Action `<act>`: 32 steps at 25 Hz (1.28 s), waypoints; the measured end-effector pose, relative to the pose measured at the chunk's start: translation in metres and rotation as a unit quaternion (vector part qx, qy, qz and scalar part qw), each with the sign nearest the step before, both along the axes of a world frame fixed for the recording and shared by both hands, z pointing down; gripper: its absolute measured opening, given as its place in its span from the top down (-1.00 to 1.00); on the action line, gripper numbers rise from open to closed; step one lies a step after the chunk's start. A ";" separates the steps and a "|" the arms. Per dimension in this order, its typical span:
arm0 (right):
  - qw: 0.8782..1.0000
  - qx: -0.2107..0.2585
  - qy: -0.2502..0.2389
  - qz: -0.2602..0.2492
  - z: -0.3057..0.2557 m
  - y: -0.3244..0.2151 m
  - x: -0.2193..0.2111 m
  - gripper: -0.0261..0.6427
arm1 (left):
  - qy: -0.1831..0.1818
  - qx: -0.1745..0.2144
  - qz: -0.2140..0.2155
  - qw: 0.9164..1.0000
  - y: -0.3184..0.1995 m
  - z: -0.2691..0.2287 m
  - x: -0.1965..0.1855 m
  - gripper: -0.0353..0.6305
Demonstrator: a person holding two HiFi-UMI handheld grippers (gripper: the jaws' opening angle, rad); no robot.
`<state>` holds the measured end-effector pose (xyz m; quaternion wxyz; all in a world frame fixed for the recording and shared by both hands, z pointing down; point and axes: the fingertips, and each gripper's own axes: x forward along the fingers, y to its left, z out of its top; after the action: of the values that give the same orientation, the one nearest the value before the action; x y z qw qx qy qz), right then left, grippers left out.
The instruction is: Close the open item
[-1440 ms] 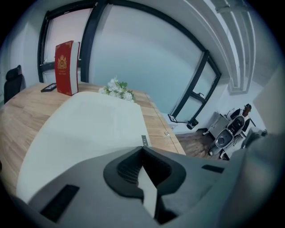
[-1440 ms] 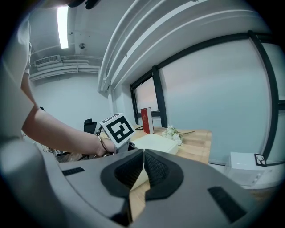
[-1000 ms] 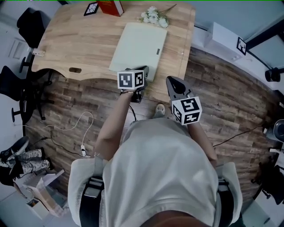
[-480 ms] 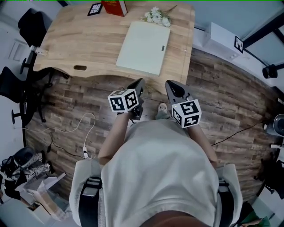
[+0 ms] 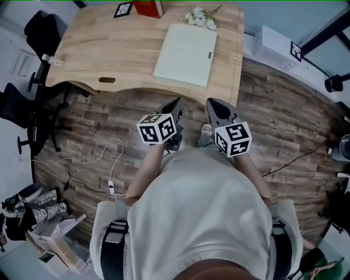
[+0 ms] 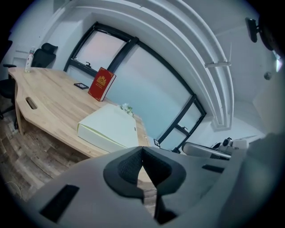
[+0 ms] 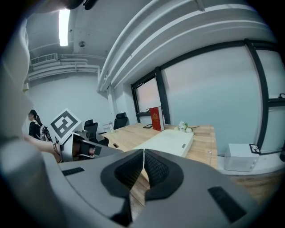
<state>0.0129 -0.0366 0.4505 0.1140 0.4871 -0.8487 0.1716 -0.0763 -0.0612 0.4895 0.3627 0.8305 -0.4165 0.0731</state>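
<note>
Pale green-white flat box: task item. It lies on the far right part of the wooden surface, its long side running toward the back edge. The lid is down and sits level with the body. The left gripper view shows only a thin seam along the near side wall, with no gap and no raised corner. A small dark clasp sits near the right edge of the lid; whether it is fastened is too small to tell.

Left tool: clenched, pads meeting tip to tip with nothing between them. It is held over the floor, well apart from the box and short of the surface's front edge.

Right tool: clenched likewise and carrying nothing. It is beside the left tool and level with it, also short of the surface.

Other items on the surface:
- Red book, upright at the back edge.
- Spray of white flowers, lying just beyond the far end of the box.
- Square marker card, left of the book.

None of these touches the box.

Status of task: judged complete as far as the views show. The one item that could stand open is shut, and neither tool is on it. Remaining work: none evident, unless the clasp needs pressing home, which cannot be confirmed from here. No other open container, drawer or lid appears in any view.
</note>
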 end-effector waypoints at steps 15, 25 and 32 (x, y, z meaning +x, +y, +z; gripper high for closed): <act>0.999 0.019 0.004 0.030 -0.015 0.022 -0.042 0.86 | -0.004 0.037 0.034 0.999 0.029 -0.014 -0.046 0.83; 0.999 0.029 0.001 0.034 -0.022 0.032 -0.064 0.86 | 0.012 0.039 0.039 0.998 0.042 -0.020 -0.072 0.83; 0.999 0.029 0.002 0.035 -0.021 0.036 -0.065 0.86 | 0.013 0.036 0.041 0.998 0.043 -0.016 -0.075 0.83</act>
<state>-0.0523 -0.0011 0.4297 0.0953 0.5199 -0.8354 0.1505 -0.1516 -0.0183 0.4732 0.3347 0.8602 -0.3797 0.0621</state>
